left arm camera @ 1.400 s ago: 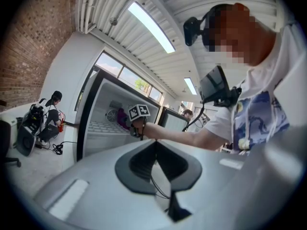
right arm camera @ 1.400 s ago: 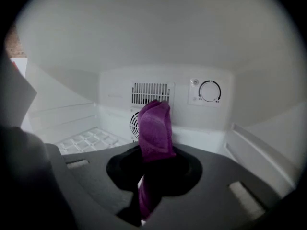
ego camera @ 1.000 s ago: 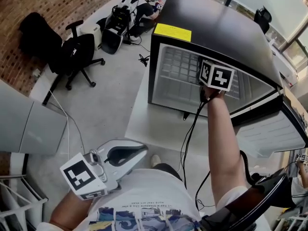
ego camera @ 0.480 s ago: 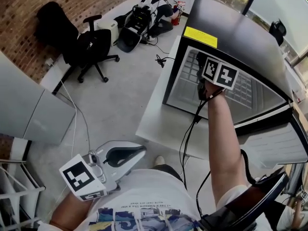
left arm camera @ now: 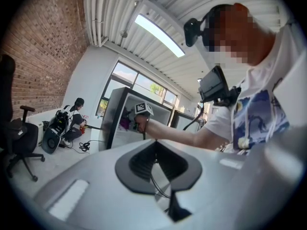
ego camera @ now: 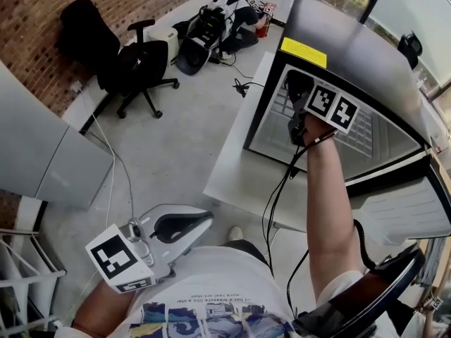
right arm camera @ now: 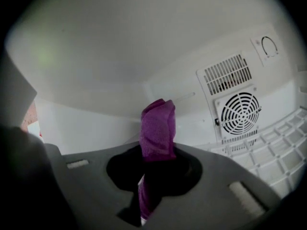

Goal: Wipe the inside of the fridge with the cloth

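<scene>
The black fridge stands open on a low white platform, showing its white inside and a wire shelf. My right gripper reaches into the upper left of the opening. In the right gripper view my right gripper is shut on a purple cloth, which sticks up between the jaws close to the back wall, left of the round fan grille. My left gripper hangs low by my body, away from the fridge. Seen in its own view, the left gripper is shut on nothing. The cloth also shows there.
The fridge door hangs open at the right. A black cable drops from the right gripper. An office chair and a person sitting among bags are on the floor to the left. A grey cabinet stands nearer.
The right gripper with the cloth has slid leftward inside the fridge, toward its upper left corner. The head view has shifted. The left gripper has stayed put.
</scene>
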{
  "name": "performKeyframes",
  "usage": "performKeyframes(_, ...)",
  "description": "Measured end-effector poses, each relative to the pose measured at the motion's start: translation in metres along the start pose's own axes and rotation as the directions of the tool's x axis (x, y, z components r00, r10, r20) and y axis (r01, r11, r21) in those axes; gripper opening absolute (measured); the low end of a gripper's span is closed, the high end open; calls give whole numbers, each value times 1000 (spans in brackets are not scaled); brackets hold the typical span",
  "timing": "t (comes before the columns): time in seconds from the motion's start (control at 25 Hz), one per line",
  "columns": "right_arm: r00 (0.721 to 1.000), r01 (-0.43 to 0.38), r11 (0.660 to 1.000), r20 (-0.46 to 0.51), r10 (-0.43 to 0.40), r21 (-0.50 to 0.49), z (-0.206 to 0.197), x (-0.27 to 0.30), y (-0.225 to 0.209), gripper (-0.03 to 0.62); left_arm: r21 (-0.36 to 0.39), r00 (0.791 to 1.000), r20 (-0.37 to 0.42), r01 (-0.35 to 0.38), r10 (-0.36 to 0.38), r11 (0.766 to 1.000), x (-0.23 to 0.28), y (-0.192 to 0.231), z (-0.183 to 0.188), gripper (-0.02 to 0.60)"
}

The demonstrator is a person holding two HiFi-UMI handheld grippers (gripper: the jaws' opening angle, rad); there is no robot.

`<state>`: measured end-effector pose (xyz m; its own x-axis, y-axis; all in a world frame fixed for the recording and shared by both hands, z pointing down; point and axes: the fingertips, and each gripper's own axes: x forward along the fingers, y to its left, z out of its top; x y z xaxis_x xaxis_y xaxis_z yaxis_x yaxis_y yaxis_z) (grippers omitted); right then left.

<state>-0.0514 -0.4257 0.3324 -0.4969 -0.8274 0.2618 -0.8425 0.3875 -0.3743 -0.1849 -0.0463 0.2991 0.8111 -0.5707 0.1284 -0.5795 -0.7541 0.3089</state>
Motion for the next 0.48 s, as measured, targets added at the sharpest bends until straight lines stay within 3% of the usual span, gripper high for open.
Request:
performKeyframes(0.28,996,36,999,78,-36,-1,25,-56,-24,52,30,996,-29,81,-80,996,11,-13,-5,8)
performKeyframes(0.48,973,166,986,160,-164,2,48,-118,-69,52,32,979,-51,197,-196,980,36,-26,-6,8)
